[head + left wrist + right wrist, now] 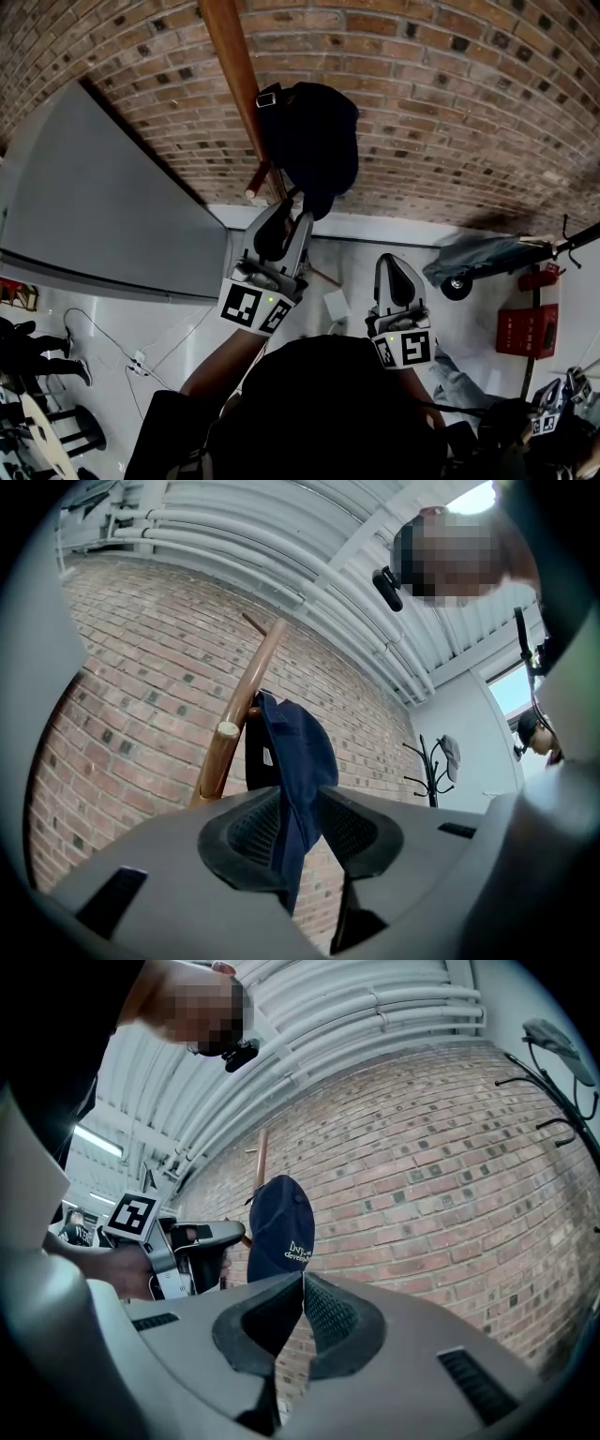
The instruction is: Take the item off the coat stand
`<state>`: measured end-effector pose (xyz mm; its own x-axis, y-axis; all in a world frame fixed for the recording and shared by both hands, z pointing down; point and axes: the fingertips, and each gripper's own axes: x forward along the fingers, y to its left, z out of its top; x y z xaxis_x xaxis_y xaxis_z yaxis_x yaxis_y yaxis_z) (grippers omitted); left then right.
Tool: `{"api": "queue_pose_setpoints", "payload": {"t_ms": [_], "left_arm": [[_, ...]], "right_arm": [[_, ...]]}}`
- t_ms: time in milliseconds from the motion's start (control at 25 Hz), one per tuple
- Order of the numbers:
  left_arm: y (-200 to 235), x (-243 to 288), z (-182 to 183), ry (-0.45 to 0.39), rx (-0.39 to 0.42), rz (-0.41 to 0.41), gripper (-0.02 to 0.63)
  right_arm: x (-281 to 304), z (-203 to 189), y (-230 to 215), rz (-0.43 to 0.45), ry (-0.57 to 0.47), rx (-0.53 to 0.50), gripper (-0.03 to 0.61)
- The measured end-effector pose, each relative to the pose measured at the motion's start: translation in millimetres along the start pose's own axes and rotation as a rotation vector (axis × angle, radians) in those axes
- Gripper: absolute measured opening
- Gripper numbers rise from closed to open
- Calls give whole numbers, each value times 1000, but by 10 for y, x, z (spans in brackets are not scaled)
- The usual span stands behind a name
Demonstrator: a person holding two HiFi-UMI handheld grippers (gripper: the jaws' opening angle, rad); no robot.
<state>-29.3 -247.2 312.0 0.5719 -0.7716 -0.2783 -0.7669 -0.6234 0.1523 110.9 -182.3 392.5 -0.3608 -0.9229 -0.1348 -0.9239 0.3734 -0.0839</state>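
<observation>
A dark navy cap (314,141) hangs on a wooden coat stand (234,66) against the brick wall. Its brim points down towards me. My left gripper (298,199) reaches up to the brim. In the left gripper view the cap (295,752) runs between the two pads, and the left gripper (300,803) is shut on it. A short peg (227,729) of the stand (248,691) sticks out just left of the cap. My right gripper (396,267) sits lower and to the right, away from the cap (281,1227). The right gripper (302,1277) is shut with nothing between its pads.
A large grey panel (94,206) leans at the left of the stand. A scooter (487,258) and a red box (525,328) are on the floor at right. A black coat rack (431,761) stands by the far wall. People stand at lower left (28,361).
</observation>
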Motion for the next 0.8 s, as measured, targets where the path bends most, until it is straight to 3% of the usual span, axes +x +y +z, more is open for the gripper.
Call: {"api": "queue_pose_setpoints", "payload": {"t_ms": [280, 800], "left_arm": [[24, 102, 29, -11, -5, 1, 114], [65, 248, 32, 12, 3, 21, 114]], "right_arm": [[68, 24, -21, 6, -3, -20, 18], [361, 342, 131, 23, -16, -164, 18]]}}
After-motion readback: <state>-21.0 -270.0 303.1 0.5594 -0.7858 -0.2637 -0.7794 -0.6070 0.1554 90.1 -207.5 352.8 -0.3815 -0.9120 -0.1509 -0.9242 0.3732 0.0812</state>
